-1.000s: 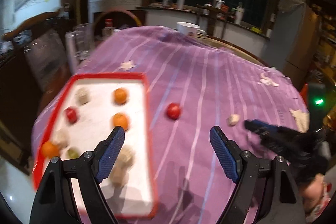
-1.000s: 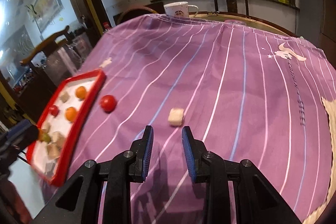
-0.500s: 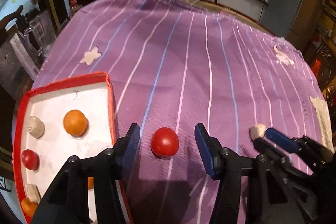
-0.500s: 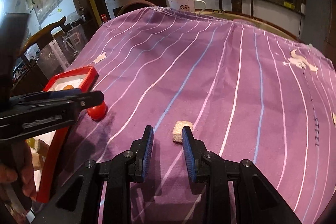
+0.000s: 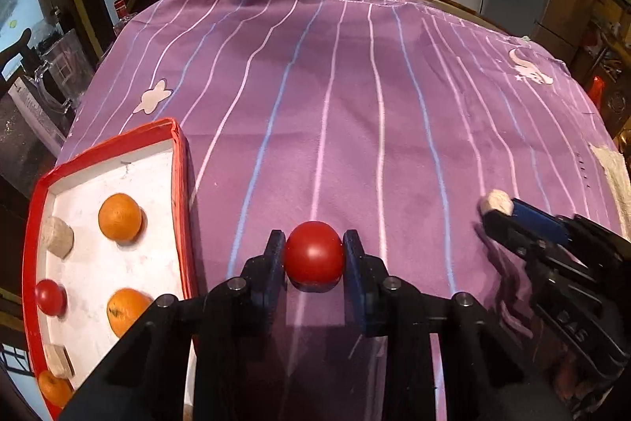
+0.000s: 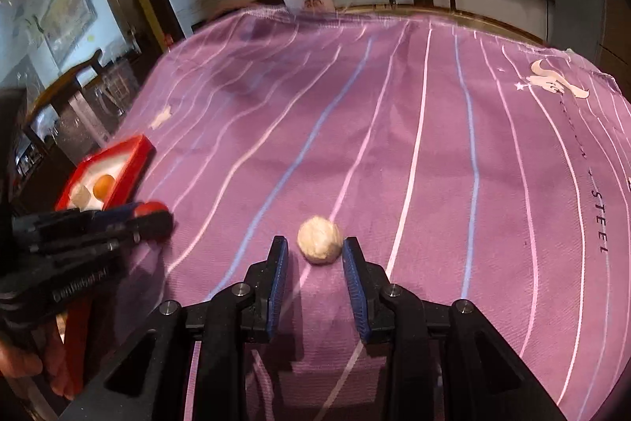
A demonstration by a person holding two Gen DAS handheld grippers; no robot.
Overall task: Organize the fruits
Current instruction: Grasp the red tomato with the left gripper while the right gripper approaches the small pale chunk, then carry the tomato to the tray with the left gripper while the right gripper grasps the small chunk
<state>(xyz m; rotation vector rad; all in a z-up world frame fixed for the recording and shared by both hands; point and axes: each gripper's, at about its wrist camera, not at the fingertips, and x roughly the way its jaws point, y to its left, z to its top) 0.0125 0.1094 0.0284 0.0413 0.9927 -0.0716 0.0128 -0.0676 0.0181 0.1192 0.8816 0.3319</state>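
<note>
My left claw (image 5: 314,257), its jaws just closing, clamps the red fruit (image 5: 314,252) between its pads beside the red tray (image 5: 182,184) on its left, while my right claw (image 6: 314,255) stands narrowly open around the pale lump (image 6: 320,240), not pressing it.

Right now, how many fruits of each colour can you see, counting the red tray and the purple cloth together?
Orange fruits: 3
Red fruits: 2
Beige lumps: 3
Total: 8
</note>
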